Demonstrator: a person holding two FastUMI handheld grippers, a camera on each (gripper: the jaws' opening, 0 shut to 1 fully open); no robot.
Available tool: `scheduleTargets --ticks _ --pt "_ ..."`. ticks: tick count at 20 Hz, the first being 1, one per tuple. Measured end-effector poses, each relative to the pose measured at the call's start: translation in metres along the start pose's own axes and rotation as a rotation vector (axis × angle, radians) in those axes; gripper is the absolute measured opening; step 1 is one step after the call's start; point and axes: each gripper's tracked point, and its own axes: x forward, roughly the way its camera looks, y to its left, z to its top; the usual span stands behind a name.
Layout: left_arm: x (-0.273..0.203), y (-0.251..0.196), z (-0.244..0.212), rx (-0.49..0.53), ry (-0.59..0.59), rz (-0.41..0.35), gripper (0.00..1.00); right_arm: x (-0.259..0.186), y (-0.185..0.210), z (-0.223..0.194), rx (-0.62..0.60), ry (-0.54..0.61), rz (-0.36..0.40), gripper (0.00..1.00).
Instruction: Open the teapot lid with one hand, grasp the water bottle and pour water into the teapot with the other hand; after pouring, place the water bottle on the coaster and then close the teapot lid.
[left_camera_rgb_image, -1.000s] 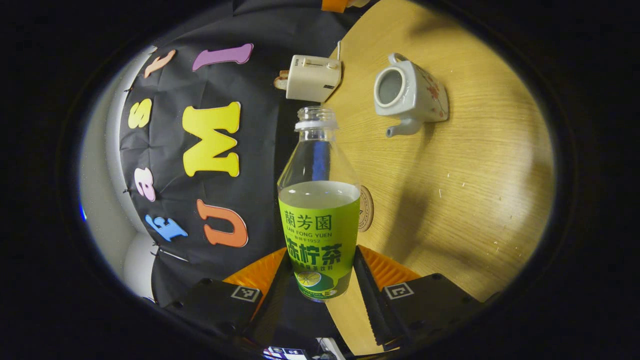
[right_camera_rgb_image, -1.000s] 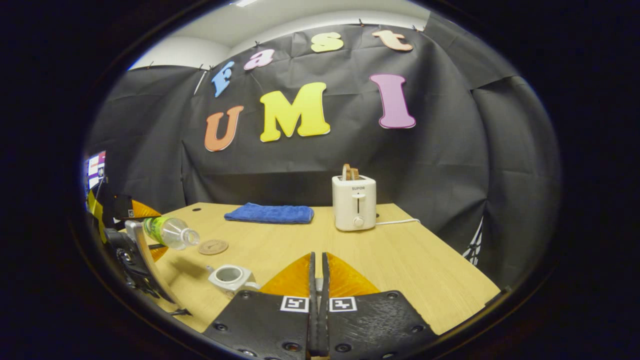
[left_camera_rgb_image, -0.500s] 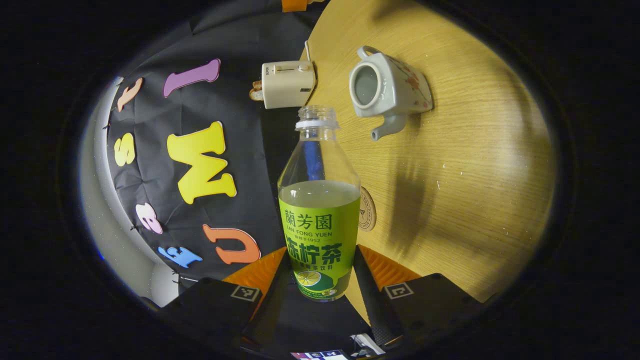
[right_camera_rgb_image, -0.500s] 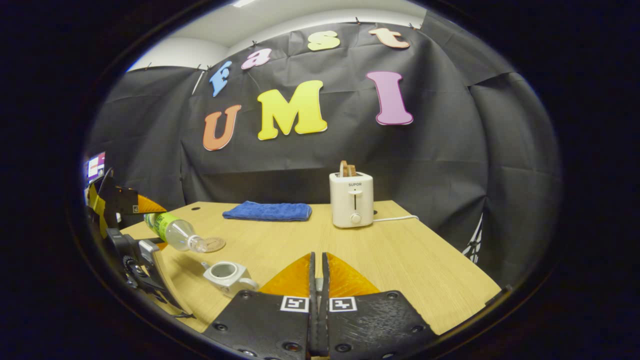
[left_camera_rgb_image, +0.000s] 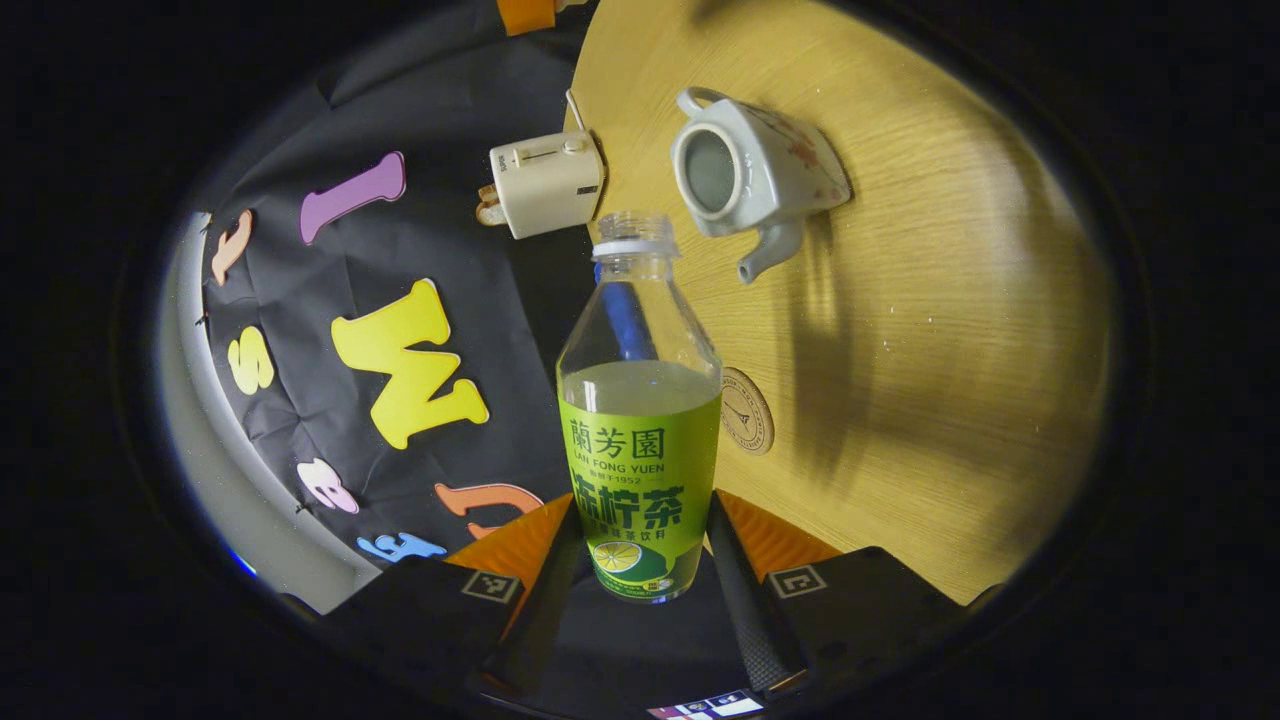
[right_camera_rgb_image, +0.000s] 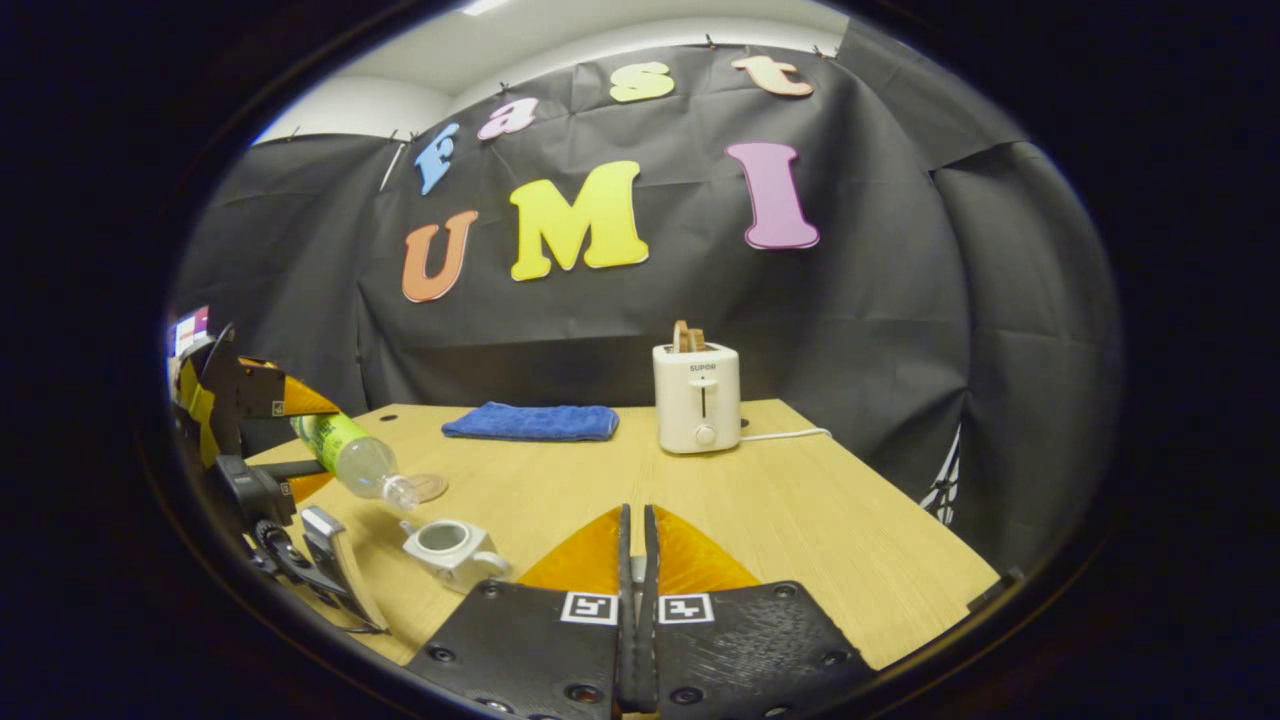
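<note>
left gripper (left_camera_rgb_image: 640, 560) clamping tilted water bottle (left_camera_rgb_image: 640, 420) near lidless teapot (left_camera_rgb_image: 745, 170) — right gripper (right_camera_rgb_image: 637, 560) fingers pressed together, blue towel (right_camera_rgb_image: 530, 421)

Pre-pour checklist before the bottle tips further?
1. Teapot lid off, opening clear: ok.
2. Left gripper shut on water bottle, both fingers against the label: ok.
3. Bottle cap off, neck open: ok.
4. Bottle mouth over the teapot opening: not ok; in the right gripper view it sits just short, to one side.
5. Coaster free for set-down: ok.
6. Lid held in right gripper: cannot tell; fingers closed, lid not visible between them.
</note>
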Motion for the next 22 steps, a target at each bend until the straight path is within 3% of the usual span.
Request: scheduleTargets --ticks 22 --pt "0.006 0.030 0.010 0.161 -0.007 0.126 0.75 -0.004 0.000 0.001 0.000 -0.004 0.009 0.00"
